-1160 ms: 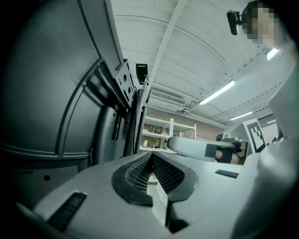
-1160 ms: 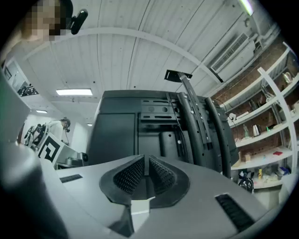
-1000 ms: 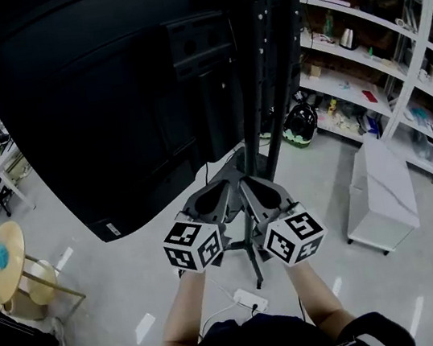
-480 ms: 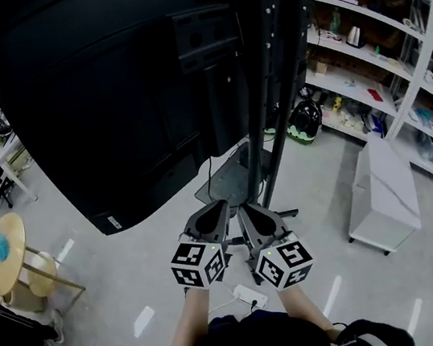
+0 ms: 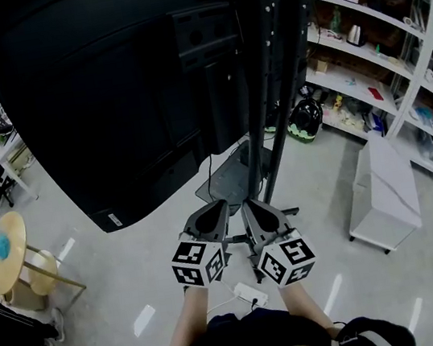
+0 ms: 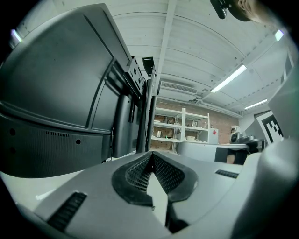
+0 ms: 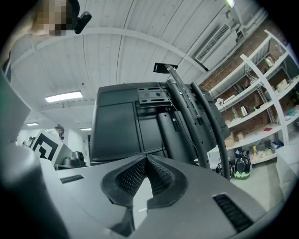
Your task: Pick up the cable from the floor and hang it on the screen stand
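Grey lab floor (image 5: 132, 255) in front of the screen stand (image 5: 273, 118). White cable with power strip (image 5: 248, 294) lies on the person's side of the stand base, strip angled toward it. It sits below left gripper (image 5: 220, 205) and right gripper (image 5: 246, 203), neither clearly nearer. Both jaws clenched, empty.

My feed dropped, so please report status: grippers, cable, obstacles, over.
Left hand-held gripper shut, empty; right hand-held gripper shut, empty. White power-strip cable lies on floor below them, untouched. Screen stand ahead, no obstacle seen.
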A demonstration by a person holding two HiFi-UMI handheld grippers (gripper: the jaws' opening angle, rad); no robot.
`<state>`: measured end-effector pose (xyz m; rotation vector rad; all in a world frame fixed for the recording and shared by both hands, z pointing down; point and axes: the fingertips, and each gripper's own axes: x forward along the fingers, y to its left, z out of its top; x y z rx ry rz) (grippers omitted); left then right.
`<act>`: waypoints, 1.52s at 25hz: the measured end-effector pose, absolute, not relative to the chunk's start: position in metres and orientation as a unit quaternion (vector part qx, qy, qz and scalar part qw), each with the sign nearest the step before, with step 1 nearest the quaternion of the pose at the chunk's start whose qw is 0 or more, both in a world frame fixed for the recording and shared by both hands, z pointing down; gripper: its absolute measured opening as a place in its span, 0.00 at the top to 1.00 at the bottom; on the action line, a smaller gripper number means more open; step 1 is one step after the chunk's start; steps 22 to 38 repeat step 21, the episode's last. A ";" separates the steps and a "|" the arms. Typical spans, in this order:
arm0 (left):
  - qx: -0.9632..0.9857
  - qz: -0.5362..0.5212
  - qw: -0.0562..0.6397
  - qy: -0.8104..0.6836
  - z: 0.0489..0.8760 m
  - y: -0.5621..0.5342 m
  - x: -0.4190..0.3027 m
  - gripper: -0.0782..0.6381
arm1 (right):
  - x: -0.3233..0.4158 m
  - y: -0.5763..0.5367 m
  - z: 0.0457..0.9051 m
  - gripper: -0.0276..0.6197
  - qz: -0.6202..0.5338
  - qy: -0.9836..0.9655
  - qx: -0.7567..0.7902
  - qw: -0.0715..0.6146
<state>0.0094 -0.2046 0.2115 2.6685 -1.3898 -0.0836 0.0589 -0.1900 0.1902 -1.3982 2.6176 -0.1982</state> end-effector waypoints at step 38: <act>0.881 -0.028 0.083 -0.464 0.220 -0.196 0.008 0.88 | 0.060 -0.178 0.196 0.92 -0.073 0.877 -0.467 0.086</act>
